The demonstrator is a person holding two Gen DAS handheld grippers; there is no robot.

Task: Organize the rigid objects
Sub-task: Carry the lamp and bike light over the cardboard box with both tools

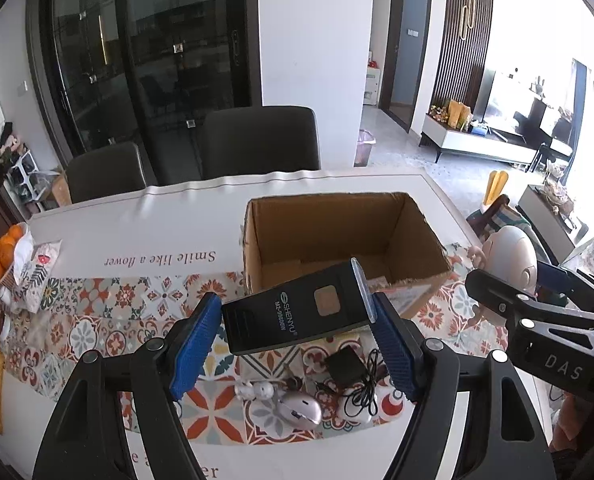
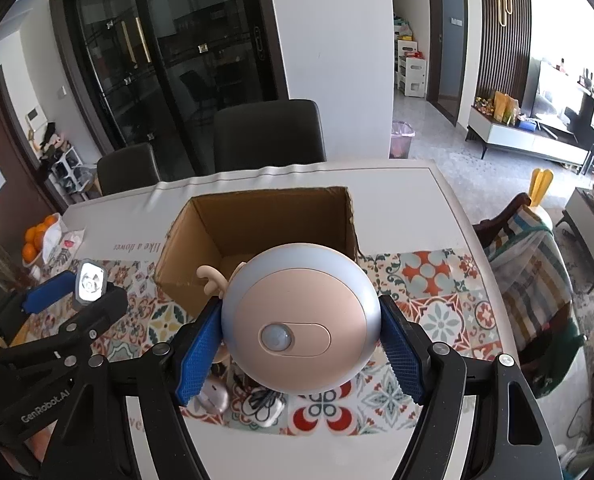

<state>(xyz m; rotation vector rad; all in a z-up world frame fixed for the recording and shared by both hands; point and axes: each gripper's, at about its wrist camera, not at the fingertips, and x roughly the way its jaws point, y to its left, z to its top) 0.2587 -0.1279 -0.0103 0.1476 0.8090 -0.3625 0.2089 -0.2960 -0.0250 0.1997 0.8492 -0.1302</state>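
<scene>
Tabletop clutter [image 1: 297, 408] beneath both loaded grippers.

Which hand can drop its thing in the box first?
Probably the right. The right gripper holds the round night light right at the cardboard box opening; the left gripper's black flashlight sits nearer the box's front wall.

Daylight flooded in from the right of both grippers, and the far-right living-room area [image 1: 569, 92] was blown out to near white in both views. The dark glass sliding doors [image 1: 145, 52] ahead stayed dim, showing faint reflections. Soft shadows fell under the black rectangular device [image 1: 297, 312] held between the left gripper's blue pads and under the round pink-and-blue plastic toy [image 2: 301, 320] at the right gripper. Fisheye distortion bent the white table edge [image 2: 297, 168] and walls, with black vignetting in the corners. Focus was fairly sharp centrally, softer toward the rims.
</scene>
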